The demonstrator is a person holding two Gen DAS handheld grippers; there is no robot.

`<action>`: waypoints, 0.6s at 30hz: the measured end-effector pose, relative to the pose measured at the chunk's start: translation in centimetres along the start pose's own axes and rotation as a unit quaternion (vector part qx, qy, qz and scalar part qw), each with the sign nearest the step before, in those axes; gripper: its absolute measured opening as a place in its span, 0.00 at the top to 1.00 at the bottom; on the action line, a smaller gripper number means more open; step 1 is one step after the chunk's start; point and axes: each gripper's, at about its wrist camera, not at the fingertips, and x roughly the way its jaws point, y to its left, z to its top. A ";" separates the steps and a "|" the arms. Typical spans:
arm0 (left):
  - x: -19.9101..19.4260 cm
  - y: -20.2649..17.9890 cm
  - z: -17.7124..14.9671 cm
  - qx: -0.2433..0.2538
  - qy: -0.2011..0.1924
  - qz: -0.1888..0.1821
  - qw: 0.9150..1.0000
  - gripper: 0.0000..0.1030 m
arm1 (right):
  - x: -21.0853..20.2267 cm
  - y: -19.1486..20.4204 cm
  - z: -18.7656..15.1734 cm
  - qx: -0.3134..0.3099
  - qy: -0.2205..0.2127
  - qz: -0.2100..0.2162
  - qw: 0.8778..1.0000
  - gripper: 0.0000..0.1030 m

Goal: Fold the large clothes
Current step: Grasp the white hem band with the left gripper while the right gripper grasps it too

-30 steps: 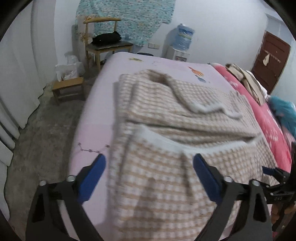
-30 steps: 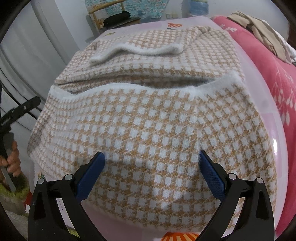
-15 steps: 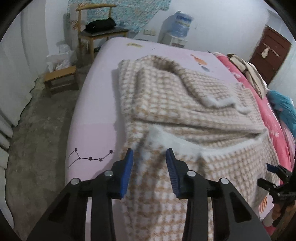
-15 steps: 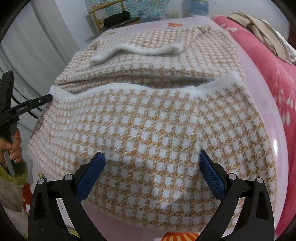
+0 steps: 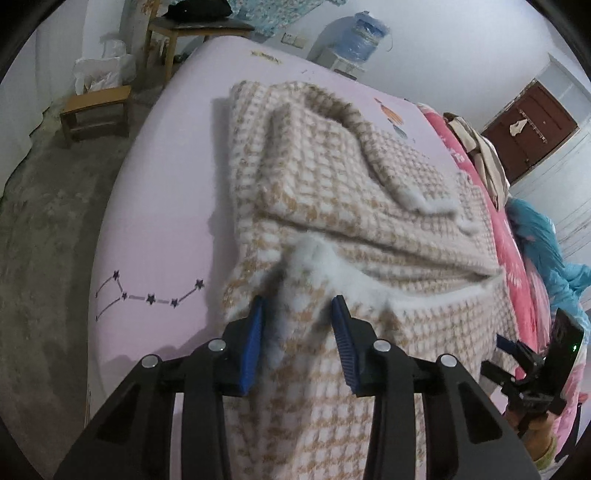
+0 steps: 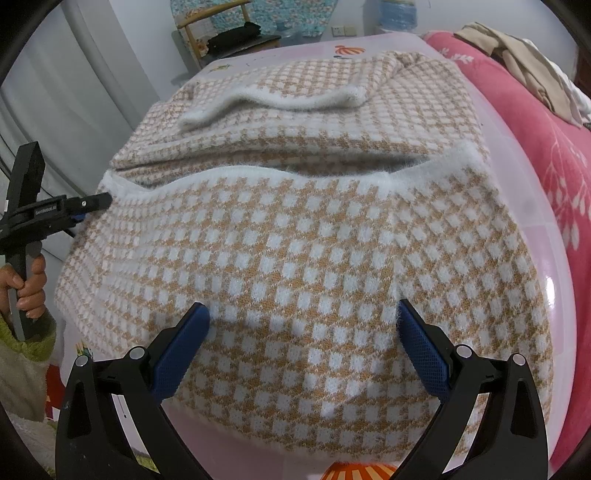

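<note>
A tan-and-white checked knit sweater (image 5: 332,177) with fluffy white trim lies partly folded on the pink bed sheet (image 5: 159,206). My left gripper (image 5: 297,314) is shut on a bunched-up piece of the sweater's white-trimmed edge at its left corner. In the right wrist view the left gripper (image 6: 99,201) shows at the far left, its tip on that white edge, with a hand holding its grip. My right gripper (image 6: 303,325) stands open low over the near part of the sweater (image 6: 295,229), with only flat fabric under its pads. It also shows small at the left wrist view's right edge as the right gripper (image 5: 517,362).
A pink flowered quilt (image 5: 517,236) with a pile of clothes (image 5: 480,147) runs along the bed's right side, and a blue garment (image 5: 546,251) lies beyond it. On the floor at the left stand a low wooden stool (image 5: 96,110) and a chair (image 5: 199,26). A water dispenser (image 5: 364,33) stands against the back wall.
The left gripper went from wide open to closed on the sweater's white-trimmed edge and moved forward and down, bunching the fabric. The right gripper stayed still and open.
</note>
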 end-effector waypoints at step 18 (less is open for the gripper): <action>0.7 -4.6 -1.4 0.098 0.001 0.108 0.989 0.67 | -3.1 -3.0 0.4 0.051 -0.023 0.050 0.997 0.08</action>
